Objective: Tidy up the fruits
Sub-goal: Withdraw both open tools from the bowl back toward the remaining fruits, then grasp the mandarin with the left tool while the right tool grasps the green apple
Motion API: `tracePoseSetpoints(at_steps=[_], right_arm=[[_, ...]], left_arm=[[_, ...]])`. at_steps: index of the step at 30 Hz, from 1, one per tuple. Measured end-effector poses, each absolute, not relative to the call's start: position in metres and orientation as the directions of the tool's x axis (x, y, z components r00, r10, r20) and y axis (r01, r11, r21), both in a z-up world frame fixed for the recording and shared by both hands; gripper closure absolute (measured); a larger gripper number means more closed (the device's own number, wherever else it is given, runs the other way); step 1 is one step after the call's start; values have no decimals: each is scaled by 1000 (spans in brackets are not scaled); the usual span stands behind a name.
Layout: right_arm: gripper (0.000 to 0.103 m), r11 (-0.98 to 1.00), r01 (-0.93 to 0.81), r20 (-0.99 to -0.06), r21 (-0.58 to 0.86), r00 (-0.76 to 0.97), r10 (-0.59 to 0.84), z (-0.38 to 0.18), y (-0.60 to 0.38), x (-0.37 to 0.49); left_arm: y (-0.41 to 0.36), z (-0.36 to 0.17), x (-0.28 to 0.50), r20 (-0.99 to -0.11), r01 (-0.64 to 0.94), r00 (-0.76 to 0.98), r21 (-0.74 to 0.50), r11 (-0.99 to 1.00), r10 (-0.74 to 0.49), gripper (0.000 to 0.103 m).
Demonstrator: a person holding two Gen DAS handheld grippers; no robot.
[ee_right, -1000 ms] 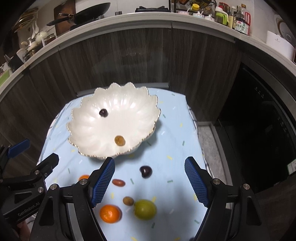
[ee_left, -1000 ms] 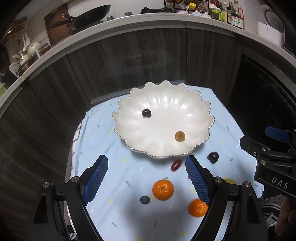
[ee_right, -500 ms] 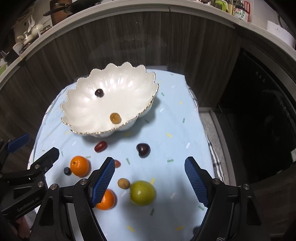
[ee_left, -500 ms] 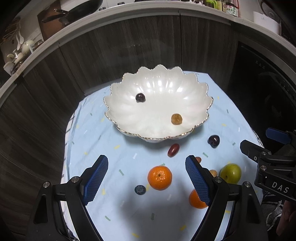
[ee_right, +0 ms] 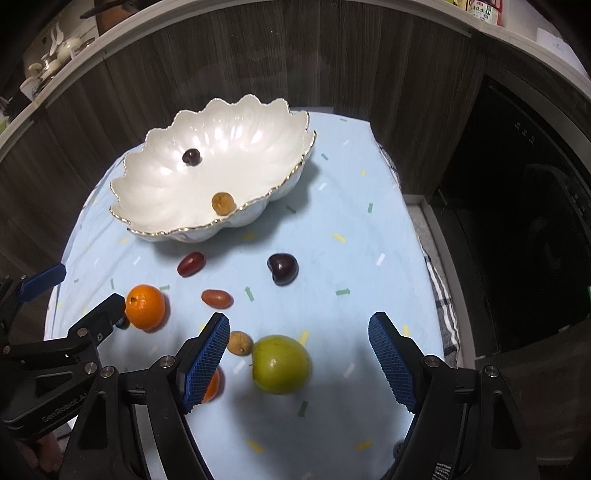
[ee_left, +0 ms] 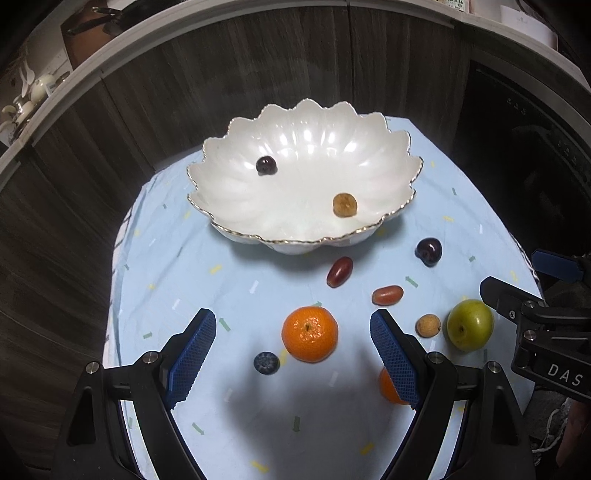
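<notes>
Pick-up step under way: left gripper [ee_left: 293, 350] gaping over mandarin [ee_left: 309, 333], right gripper [ee_right: 299, 360] gaping over green fruit [ee_right: 280, 363], both on blue cloth [ee_left: 229, 273] near bowl [ee_left: 303, 122]; next, lower, close, lift across

A pale blue tablecloth [ee_left: 236, 280] with scattered confetti marks covered the table; behind it ran dark wood-grain cabinet fronts [ee_right: 258, 62] under a light countertop [ee_left: 221, 22] holding a pan [ee_left: 110, 18] and crockery; a dark appliance [ee_right: 524, 192] stood at the right.
</notes>
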State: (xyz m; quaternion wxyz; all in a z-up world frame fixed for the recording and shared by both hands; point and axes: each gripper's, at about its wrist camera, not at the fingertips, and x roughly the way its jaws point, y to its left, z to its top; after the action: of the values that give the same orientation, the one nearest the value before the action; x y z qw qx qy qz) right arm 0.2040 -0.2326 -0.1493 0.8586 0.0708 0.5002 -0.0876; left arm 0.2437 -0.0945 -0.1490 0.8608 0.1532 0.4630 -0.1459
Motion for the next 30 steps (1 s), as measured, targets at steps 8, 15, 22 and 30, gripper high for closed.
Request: tracePoseSetpoints(at_steps=[8, 15, 22, 30], right_arm=[[25, 973, 229, -889, 37, 452, -73, -164, -232, 201], [25, 970, 240, -903, 40, 424, -68, -177, -233, 199], [25, 971, 234, -914, 44, 403, -56, -188, -231, 200], [25, 968, 242, -927, 63, 374, -33, -201, -233, 203]], left_arm=[[-95, -166, 244, -857, 405, 503, 119, 906, -112, 17], [-96, -176, 247, -864, 399, 492, 116, 910, -106, 17], [-95, -188, 251, -876, 395, 471, 107, 913, -101, 17], [-96, -198, 254, -884, 399, 456, 101, 911, -102, 18]])
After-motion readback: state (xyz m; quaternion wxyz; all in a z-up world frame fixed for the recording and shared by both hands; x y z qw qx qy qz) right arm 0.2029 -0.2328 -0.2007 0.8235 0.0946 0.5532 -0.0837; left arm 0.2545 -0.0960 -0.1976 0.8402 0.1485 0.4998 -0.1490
